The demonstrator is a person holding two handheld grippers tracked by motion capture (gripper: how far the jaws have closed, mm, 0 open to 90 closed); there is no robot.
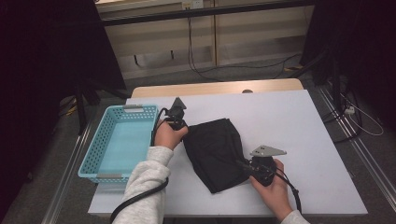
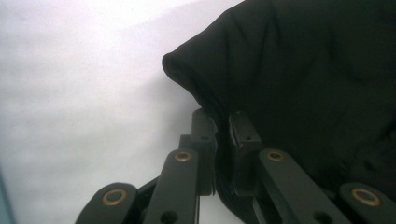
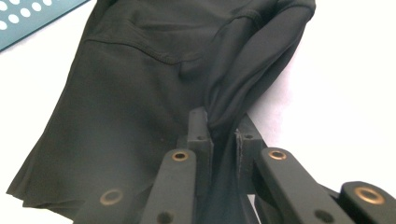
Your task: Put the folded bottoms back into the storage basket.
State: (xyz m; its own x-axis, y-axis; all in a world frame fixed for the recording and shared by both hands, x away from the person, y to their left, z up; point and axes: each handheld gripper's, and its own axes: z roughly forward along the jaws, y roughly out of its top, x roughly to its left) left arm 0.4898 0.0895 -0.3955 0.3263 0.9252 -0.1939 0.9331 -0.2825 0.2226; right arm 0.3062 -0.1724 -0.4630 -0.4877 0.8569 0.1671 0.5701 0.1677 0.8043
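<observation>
Black cloth point(image 3: 140, 116) pinched; high view adds basket point(image 1: 95, 170).

place: lab or recording studio | signs: white desk point(image 1: 289, 121) ringed by black curtains point(image 1: 46, 56) | metal floor rails point(image 1: 369, 158) flank it | loose cables point(image 1: 201, 70) cross grey carpet | plain wooden wall panels point(image 1: 154, 42) behind

No writing, label, brand, number or sign can be read anywhere in these views.
</observation>
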